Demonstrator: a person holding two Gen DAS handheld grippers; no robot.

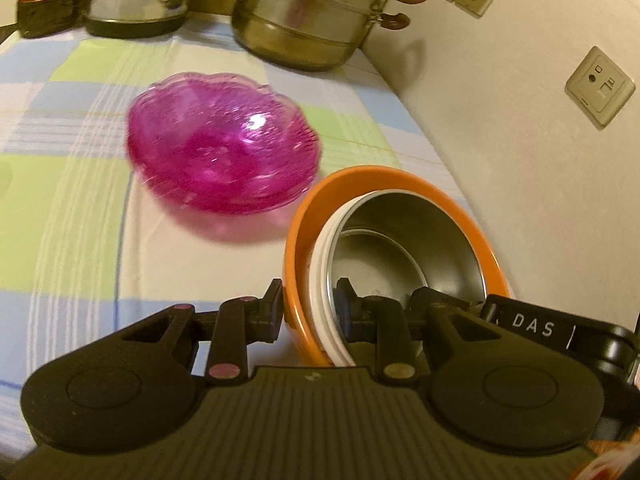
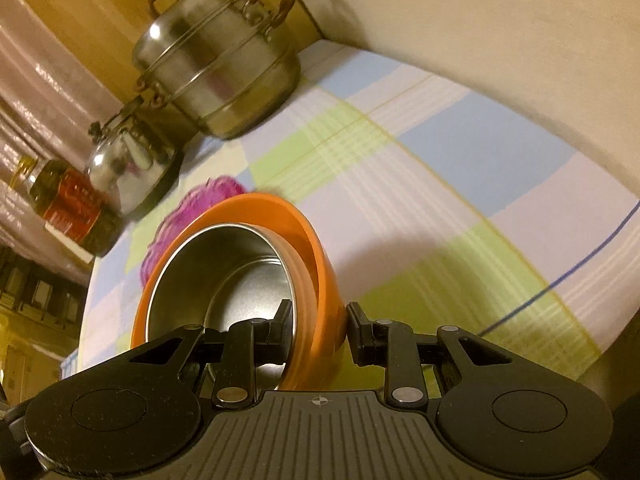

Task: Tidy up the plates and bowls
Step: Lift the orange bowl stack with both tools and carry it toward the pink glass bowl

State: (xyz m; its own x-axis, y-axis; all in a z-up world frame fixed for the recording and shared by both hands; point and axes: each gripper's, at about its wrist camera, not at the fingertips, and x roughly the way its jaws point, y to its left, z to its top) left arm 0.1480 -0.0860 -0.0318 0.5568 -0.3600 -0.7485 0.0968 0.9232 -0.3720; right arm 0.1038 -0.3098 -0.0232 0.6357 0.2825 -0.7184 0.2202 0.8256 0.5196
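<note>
Orange bowl [image 1: 400, 184] | steel-lined, white inner ring | tilted | both claws gripping rim

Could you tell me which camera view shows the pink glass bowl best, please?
The left wrist view: the pink glass bowl sits whole and unobstructed on the checked cloth. In the right wrist view only part of it peeks out behind the orange bowl.

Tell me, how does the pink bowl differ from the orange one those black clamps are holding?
The pink bowl is see-through with a wavy, ribbed rim; the orange bowl is opaque, smooth-rimmed and lined with metal. The pink bowl sits level on the checked tablecloth, untouched; the orange bowl is tilted and pinched by its rim between the left gripper and the right gripper. Both are round, open and look empty.
</note>
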